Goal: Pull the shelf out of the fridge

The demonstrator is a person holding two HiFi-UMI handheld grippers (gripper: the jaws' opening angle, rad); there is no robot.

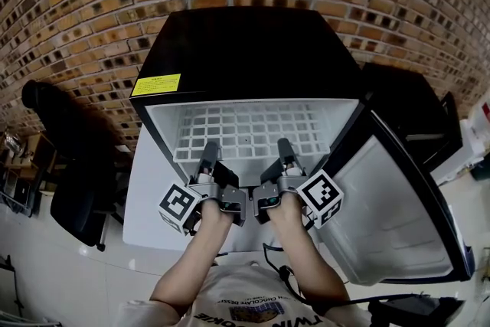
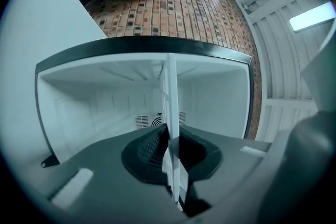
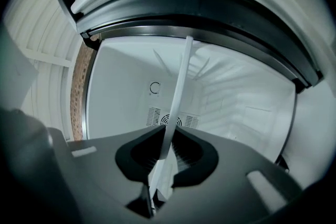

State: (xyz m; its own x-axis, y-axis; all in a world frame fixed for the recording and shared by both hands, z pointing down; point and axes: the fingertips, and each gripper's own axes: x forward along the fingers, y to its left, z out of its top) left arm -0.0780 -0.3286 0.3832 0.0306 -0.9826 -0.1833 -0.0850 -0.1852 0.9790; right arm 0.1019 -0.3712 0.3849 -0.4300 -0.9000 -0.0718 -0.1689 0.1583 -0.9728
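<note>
A small black fridge (image 1: pixel 253 50) stands open against a brick wall, its door (image 1: pixel 398 218) swung out to the right. The white wire shelf (image 1: pixel 249 130) lies across the fridge opening. My left gripper (image 1: pixel 208 158) is shut on the shelf's front edge, left of centre. My right gripper (image 1: pixel 285 155) is shut on the same edge, right of centre. In the left gripper view the shelf (image 2: pixel 171 113) runs edge-on between the closed pads. The right gripper view shows the shelf (image 3: pixel 176 118) pinched the same way, with the white fridge interior behind.
A black office chair (image 1: pixel 76 203) stands on the floor at the left. The open fridge door takes up the space at my right. A yellow label (image 1: pixel 156 84) sits on the fridge top. A black cable (image 1: pixel 367 301) runs near my body.
</note>
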